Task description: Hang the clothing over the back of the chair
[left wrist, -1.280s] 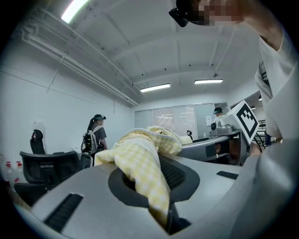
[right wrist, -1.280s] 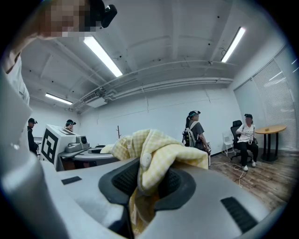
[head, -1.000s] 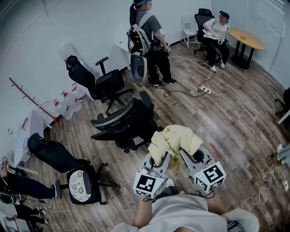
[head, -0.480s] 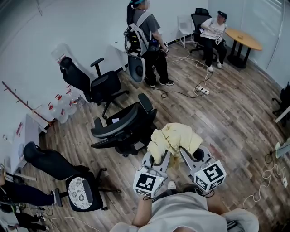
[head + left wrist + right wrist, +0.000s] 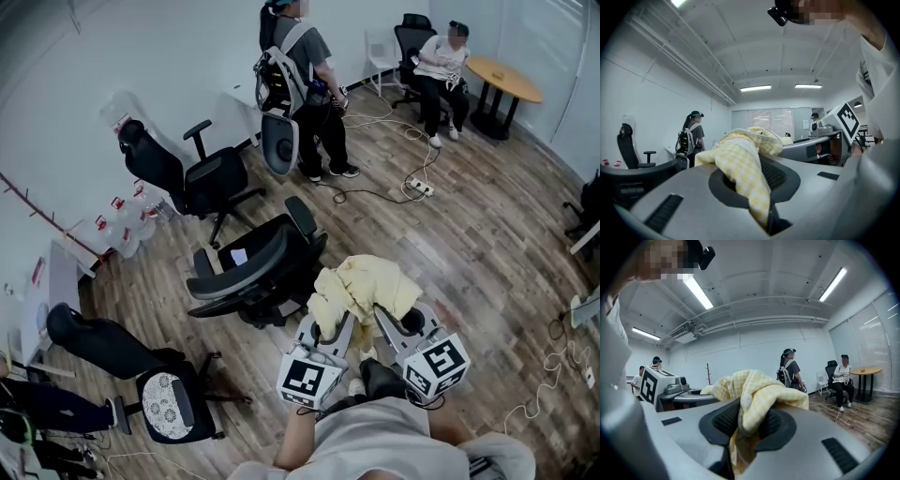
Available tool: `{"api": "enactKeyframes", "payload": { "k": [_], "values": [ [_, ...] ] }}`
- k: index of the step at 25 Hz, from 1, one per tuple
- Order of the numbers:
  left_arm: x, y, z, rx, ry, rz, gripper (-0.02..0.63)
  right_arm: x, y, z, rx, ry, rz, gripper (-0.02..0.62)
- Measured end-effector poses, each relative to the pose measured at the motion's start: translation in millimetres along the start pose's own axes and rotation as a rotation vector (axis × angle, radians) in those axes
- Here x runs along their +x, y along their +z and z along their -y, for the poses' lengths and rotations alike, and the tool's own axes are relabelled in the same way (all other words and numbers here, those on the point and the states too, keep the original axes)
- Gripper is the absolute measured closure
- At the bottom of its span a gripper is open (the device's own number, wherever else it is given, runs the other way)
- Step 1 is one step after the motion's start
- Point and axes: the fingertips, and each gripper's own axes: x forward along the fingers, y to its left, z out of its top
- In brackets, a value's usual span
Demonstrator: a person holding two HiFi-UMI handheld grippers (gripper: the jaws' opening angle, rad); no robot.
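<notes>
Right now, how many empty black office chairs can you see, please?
3: the wall chair, the middle chair ahead of the clothing, the corner chair lower left. Another may be cut off at right.

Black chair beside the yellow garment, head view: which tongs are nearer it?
Left. The left tongs, shut on the yellow garment, sit just right of the chair; the right tongs grip the same garment farther right, beyond them.

Left claw: clamped on yellow checked clothing
Right claw: alongside, at the right
Office chair: far left, by wall
</notes>
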Motion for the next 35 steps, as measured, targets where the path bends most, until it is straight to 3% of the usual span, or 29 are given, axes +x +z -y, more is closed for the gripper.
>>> {"api": "enactKeyframes", "payload": {
  "k": [16, 35],
  "values": [
    [79.6, 0.8, -53.6, -0.009, 0.022, -0.020, 0.548, 65.3, 10.9, 70.4, 0.013, 0.016, -0.014, 0.505],
    [146.6, 19.1, -110.1, 0.000, 0.108, -0.035, 0.549, 132.9, 37.3, 128.6, 0.019, 0.112, -0.001, 0.505]
  ]
}}
